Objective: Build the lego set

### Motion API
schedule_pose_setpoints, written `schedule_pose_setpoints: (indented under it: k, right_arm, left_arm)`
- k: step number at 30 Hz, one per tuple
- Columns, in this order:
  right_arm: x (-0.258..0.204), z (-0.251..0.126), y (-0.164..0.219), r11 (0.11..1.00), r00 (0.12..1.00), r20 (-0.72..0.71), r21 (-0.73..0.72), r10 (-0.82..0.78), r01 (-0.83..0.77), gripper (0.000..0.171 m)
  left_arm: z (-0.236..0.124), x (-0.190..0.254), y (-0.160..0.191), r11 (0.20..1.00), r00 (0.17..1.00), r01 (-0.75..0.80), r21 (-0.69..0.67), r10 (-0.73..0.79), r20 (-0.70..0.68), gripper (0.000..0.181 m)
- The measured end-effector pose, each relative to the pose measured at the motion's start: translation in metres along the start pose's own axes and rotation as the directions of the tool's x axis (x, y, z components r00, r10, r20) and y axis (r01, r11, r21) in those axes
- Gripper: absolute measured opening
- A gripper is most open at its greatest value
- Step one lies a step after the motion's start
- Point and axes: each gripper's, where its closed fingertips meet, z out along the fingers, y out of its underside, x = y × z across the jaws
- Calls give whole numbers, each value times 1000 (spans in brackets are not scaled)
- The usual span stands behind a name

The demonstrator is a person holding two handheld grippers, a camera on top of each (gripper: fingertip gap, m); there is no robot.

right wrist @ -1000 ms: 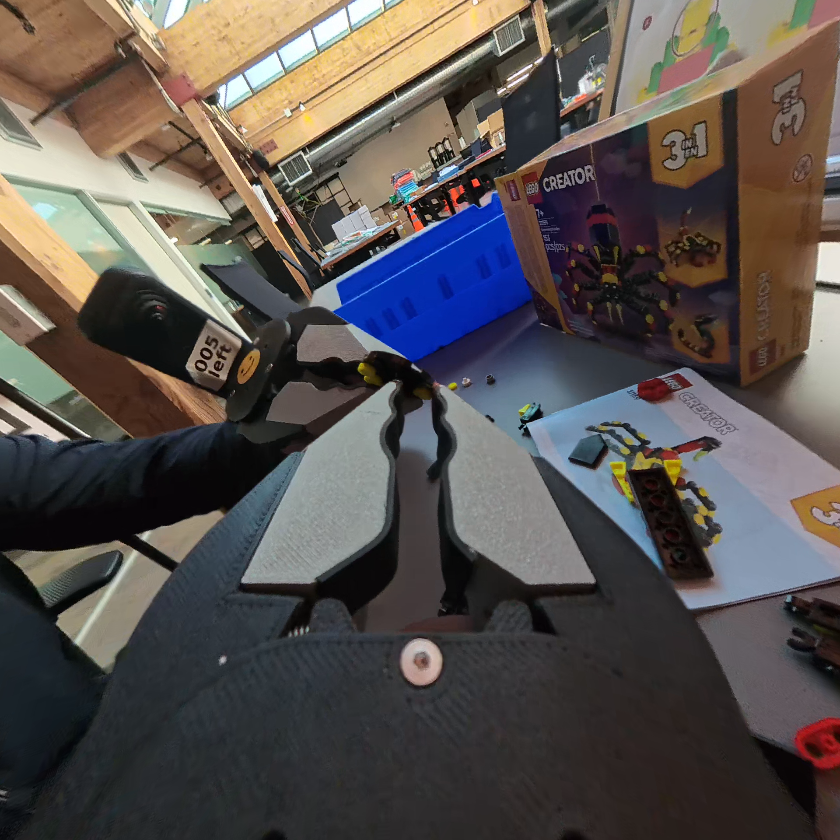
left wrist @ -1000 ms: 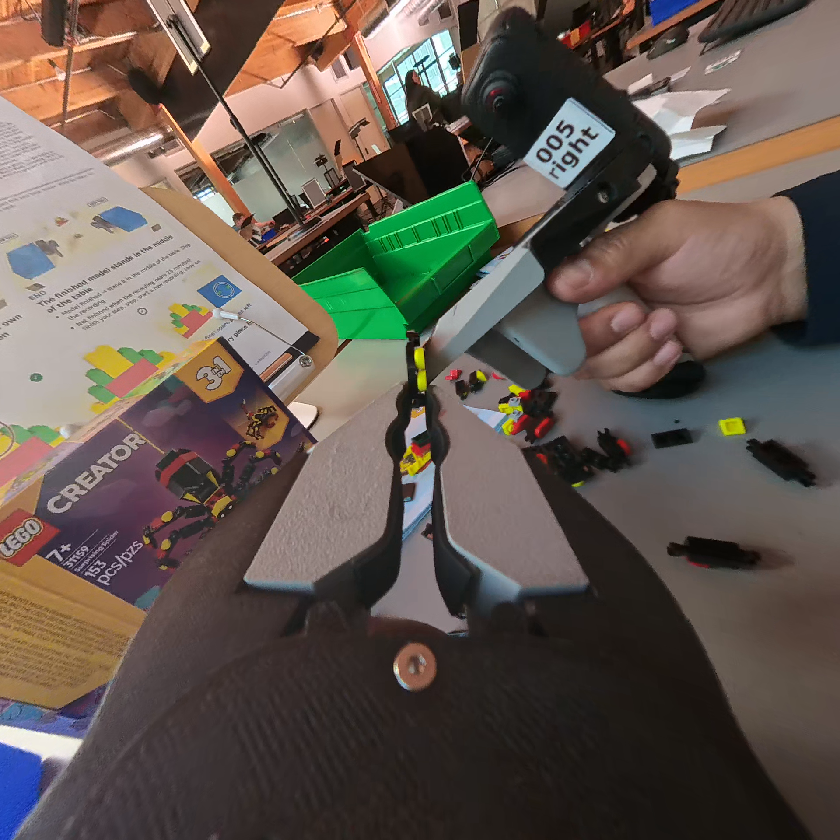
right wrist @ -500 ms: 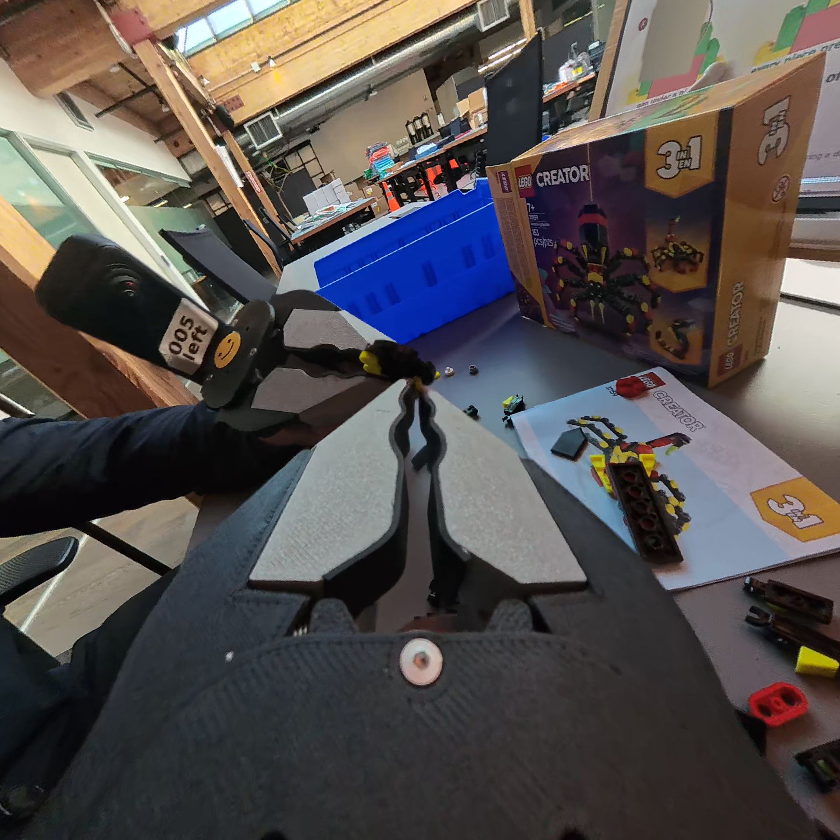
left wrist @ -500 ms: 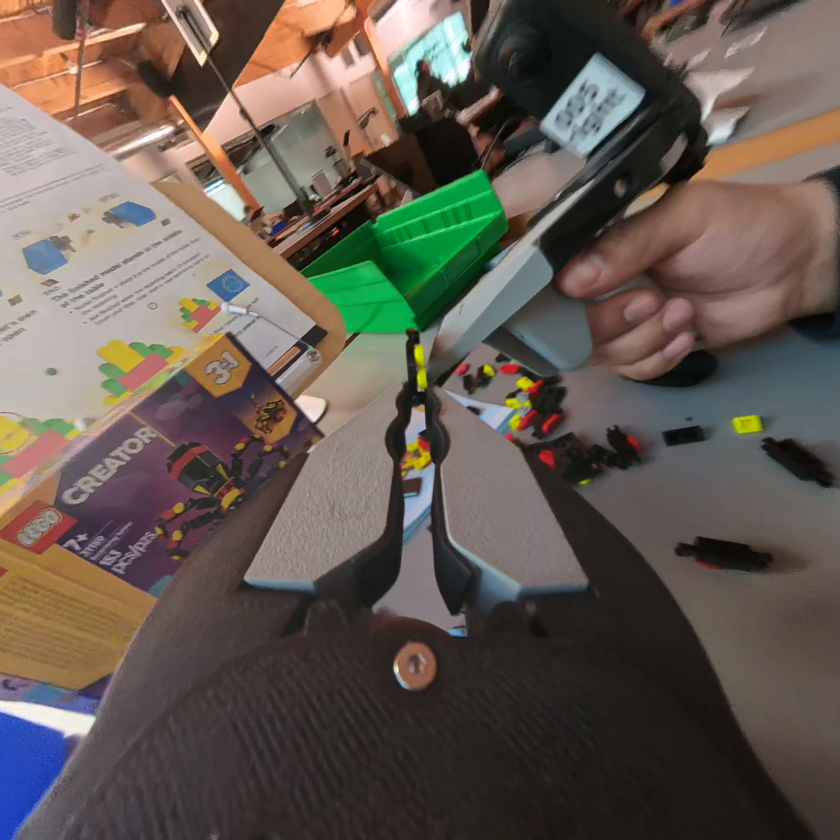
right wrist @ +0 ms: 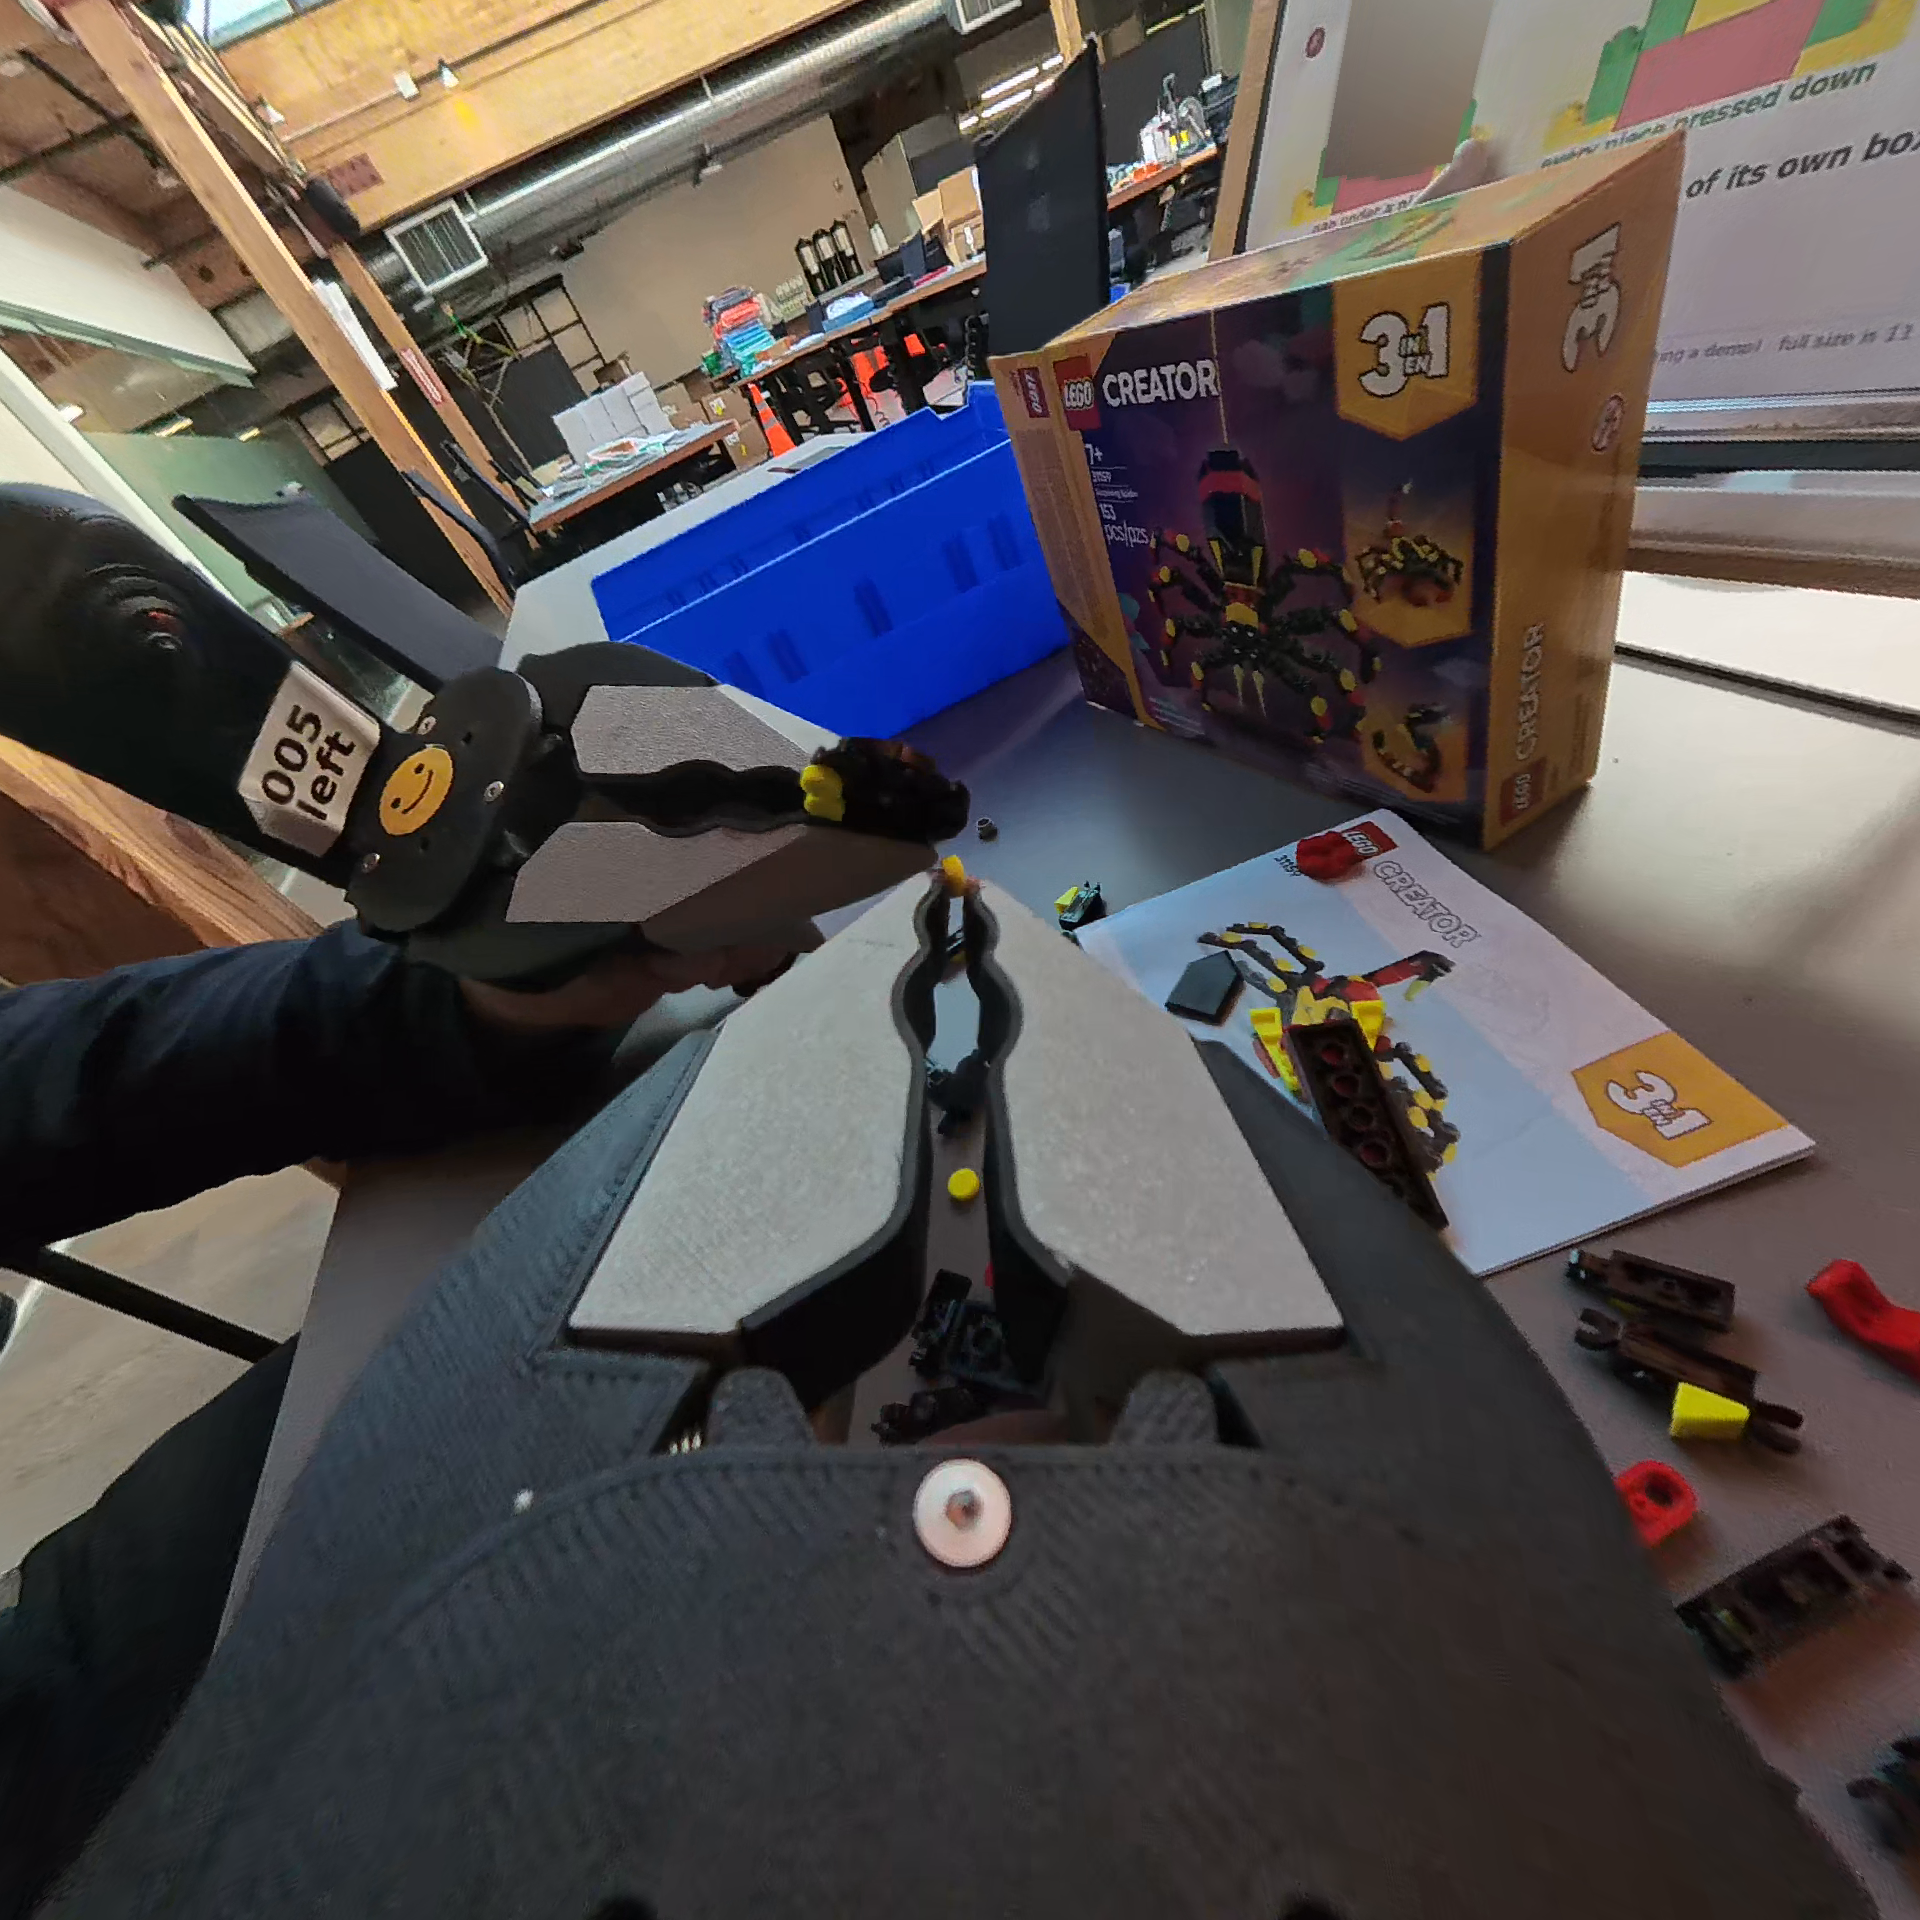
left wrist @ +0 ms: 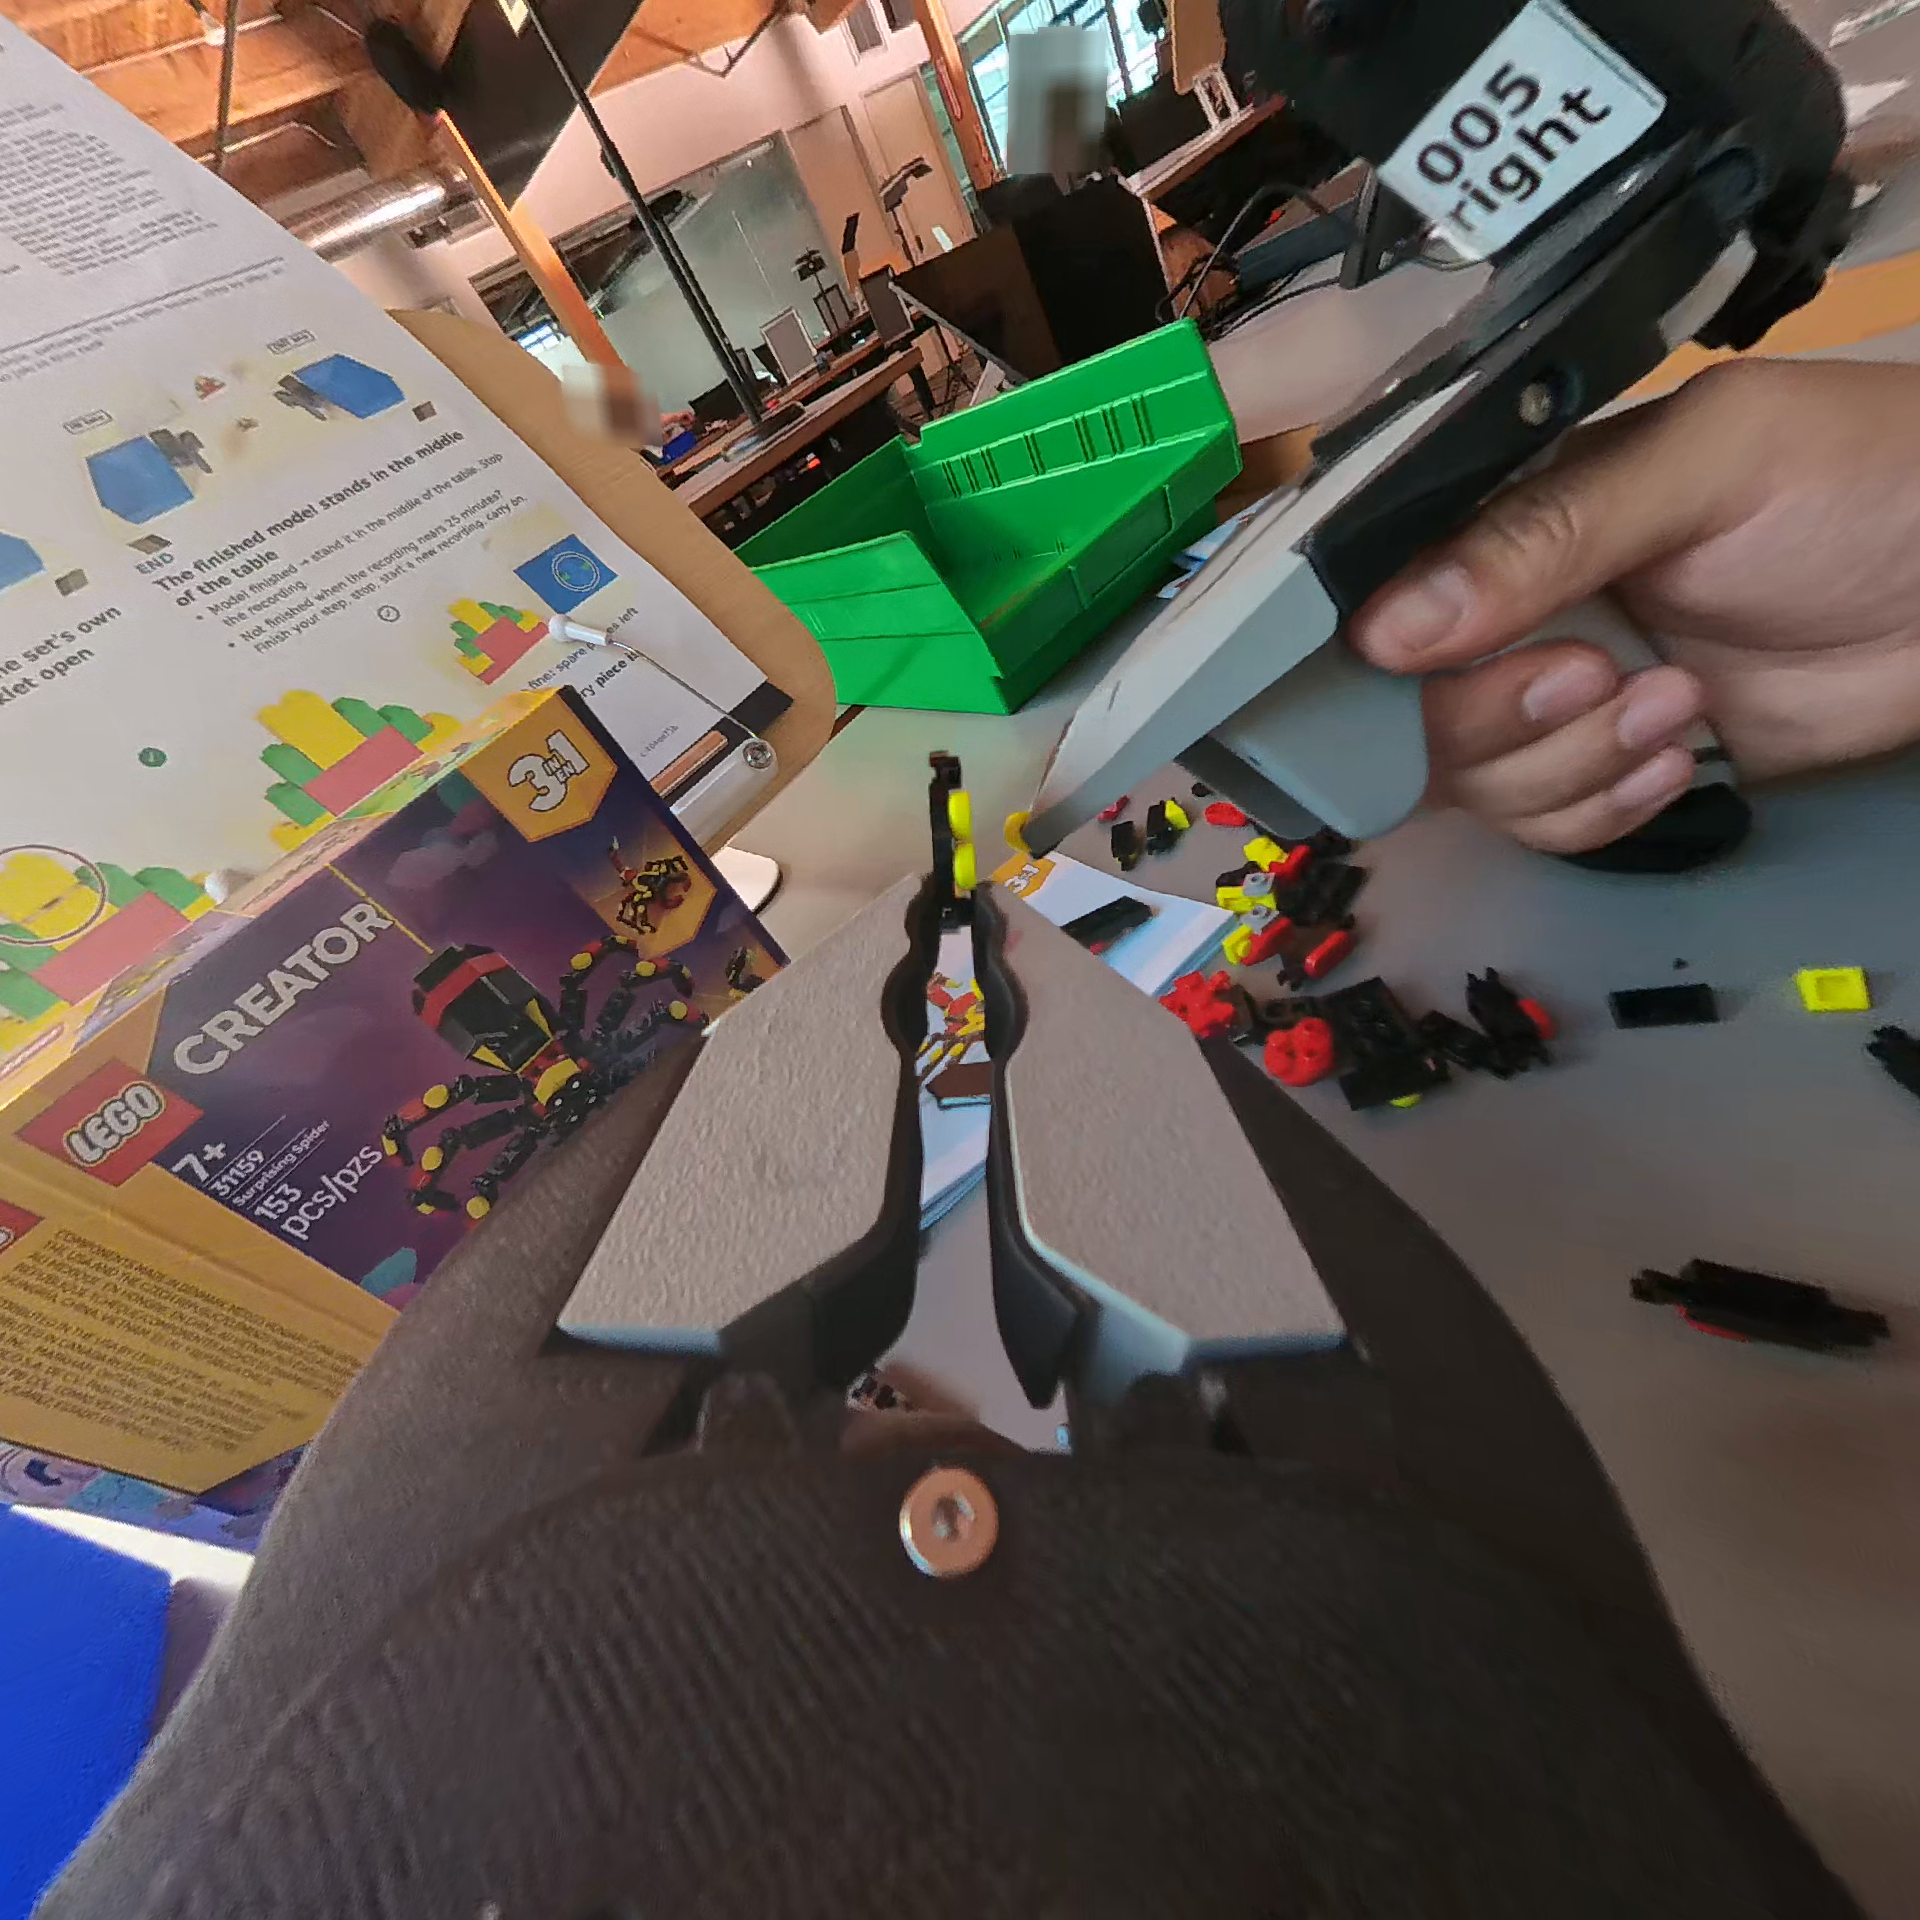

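Two hand-held tongs meet tip to tip above a grey bench (left wrist: pixel 1558 1195) strewn with toy bricks. The left tongs (left wrist: pixel 954 902) are pinched nearly shut on a slim black leg piece with yellow studs (left wrist: pixel 948 831), which stands upright out of their tips; from the right wrist view the same piece (right wrist: pixel 883 790) juts past the left tongs (right wrist: pixel 894 821) just above and left of the right tongs' tips. The right tongs (right wrist: pixel 951 902) are likewise drawn narrow, nipping a small yellow stud (right wrist: pixel 952 871) at their very tip; in the left wrist view that stud (left wrist: pixel 1016 828) sits just right of the leg piece, apart from it by a sliver. A hand (left wrist: pixel 1683 623) grips the right tool's handle. Beyond and right of the left tongs lies a scatter of black, red and yellow loose bricks (left wrist: pixel 1330 997). To their left stands the set's box (left wrist: pixel 343 1091), with a green bin (left wrist: pixel 1018 561) farther ahead. Right of the right tongs an instruction booklet (right wrist: pixel 1455 1039) lies flat, a dark brown plate (right wrist: pixel 1361 1112) on it; a blue bin (right wrist: pixel 831 603) stands ahead.
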Motion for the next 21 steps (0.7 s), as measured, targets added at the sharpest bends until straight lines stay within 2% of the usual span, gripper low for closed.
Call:
schedule_pose_setpoints:
  k: [3, 6, 7, 10, 13, 18, 20, 21]
  right_arm:
    - [-18, -1, 7, 996, 994, 92, -60, -55, 60, 0]
    - [-27, -2, 31, 959, 980, 122, -219, -155, 179, 5]
    - [-23, -1, 42, 931, 972, 100, -279, -214, 234, 10]
    - [-9, -1, 69, 824, 921, 57, -428, -385, 371, 12]
    - [4, -6, 94, 719, 891, 63, -566, -450, 403, 17]
    - [2, -12, 84, 740, 880, 57, -518, -471, 430, 22]
    - [2, -12, 96, 693, 871, 87, -570, -483, 441, 25]
    - [-1, -10, 93, 703, 868, 87, -549, -490, 452, 23]
  left_arm:
    - [0, -5, 3, 1000, 1000, 5, -14, -5, 21, 2]
    - [-3, -19, 8, 999, 997, 42, -28, -40, 71, 3]
    - [-4, -23, 11, 998, 995, 56, -33, -53, 86, 3]
    - [-4, -26, 19, 996, 995, 72, -50, -68, 74, 3]
    - [-3, -23, 20, 998, 998, 22, -60, -19, 58, 3]
    - [-1, -24, 22, 997, 998, 24, -69, -20, 58, 2]
    - [-1, -27, 22, 996, 997, 61, -67, -57, 61, 3]
    - [-2, -29, 22, 995, 996, 74, -65, -70, 61, 3]
